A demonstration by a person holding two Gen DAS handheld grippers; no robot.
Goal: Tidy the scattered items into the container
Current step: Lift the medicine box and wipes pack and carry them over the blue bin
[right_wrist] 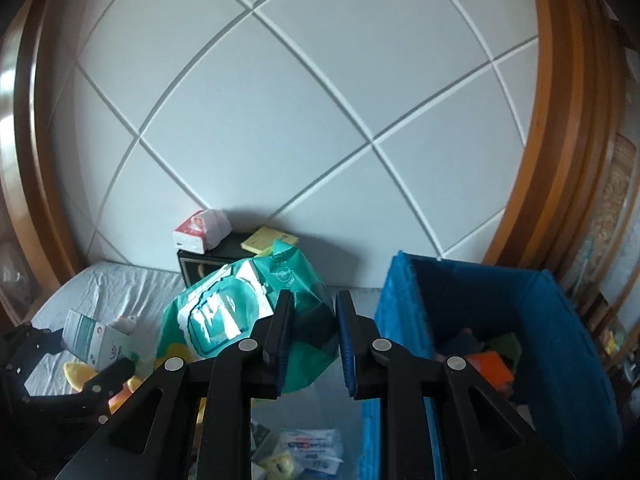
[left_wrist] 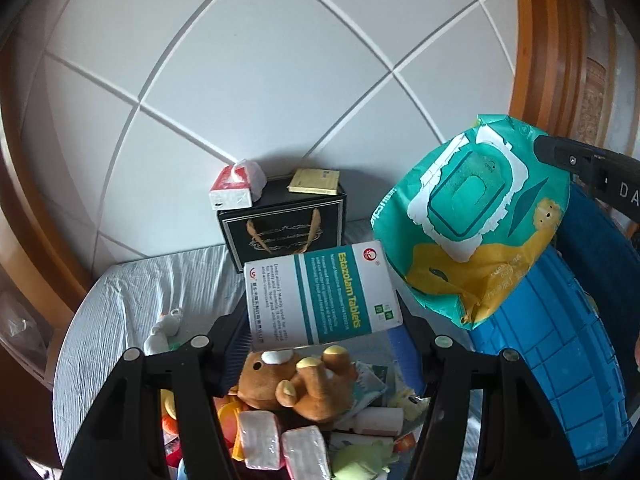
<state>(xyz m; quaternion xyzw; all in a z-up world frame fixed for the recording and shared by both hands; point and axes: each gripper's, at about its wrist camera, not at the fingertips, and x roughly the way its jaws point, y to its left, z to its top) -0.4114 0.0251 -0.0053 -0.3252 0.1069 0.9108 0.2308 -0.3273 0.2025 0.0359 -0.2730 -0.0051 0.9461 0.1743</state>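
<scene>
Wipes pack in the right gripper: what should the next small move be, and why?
Probably carry the wipes pack sideways over the blue bin before letting go. The right gripper pinches the pack's edge in the air, still beside the bin's near wall, not above its opening. The left gripper holds a tablet box.

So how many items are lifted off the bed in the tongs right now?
2. The Estazolam tablet box sits in the left tongs; the green wet-wipes pack hangs from the right tongs, beside the blue container.
</scene>
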